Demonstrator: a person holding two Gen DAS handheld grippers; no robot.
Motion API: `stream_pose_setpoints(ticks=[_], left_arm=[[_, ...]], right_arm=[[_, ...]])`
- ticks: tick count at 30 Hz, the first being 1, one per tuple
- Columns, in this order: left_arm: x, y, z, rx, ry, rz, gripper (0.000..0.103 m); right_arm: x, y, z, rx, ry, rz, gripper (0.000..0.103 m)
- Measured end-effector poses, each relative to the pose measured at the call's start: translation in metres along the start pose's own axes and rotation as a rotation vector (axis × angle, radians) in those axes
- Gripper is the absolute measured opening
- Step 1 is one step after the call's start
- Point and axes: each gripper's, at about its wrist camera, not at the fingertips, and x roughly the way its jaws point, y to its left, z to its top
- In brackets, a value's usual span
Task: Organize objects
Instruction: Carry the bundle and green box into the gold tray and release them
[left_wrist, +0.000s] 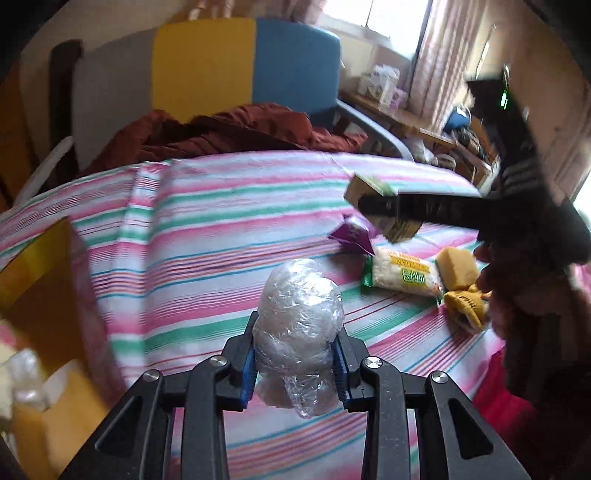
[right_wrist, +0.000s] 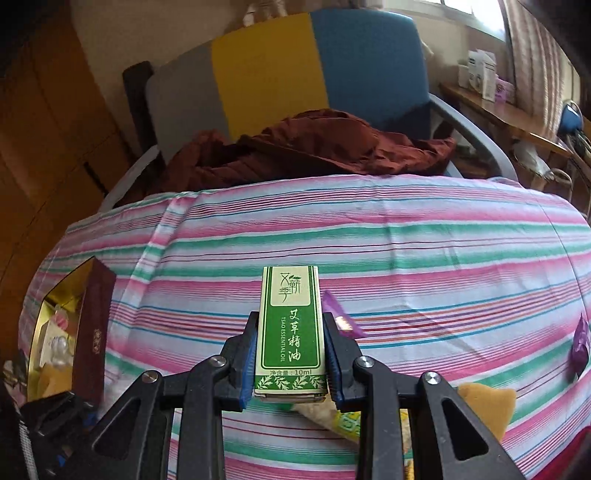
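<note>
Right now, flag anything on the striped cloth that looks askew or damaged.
Nothing looks damaged or spilled. The loose items lie jumbled near one edge of the striped cloth: a purple wrapper, a white packet lying at a slant, and a yellow sponge crowded against it.

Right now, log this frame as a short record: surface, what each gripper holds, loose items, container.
surface: striped cloth
left gripper: shut on plastic-wrapped bundle, lifted off the cloth
right gripper: shut on green essential oil box, upright between the pads
loose items: white snack packet, yellow sponge block, purple wrapper, all on the cloth at the right of the left wrist view
container: open box with gold lining, at the cloth's left edge, some items inside
behind: red garment on a chair
</note>
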Motion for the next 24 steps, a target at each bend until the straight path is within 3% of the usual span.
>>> stream_pose_setpoints(ticks=[5, 17, 24], left_arm=[[-0.041, 0.037, -0.006, -0.068, -0.064, 0.034, 0.034], [-0.120, 0.151, -0.049, -0.297, -0.164, 0.142, 0.034], [-0.155, 0.202, -0.076, -0.400, -0.212, 0.189, 0.034]], right_arm=[[-0.003, 0.034, -0.002, -0.065, 0.014, 0.013, 0.030], [-0.013, 0.173, -0.015, -0.201, 0.034, 0.223, 0.030], [-0.005, 0.246, -0.028, -0.286, 0.084, 0.277, 0.030]])
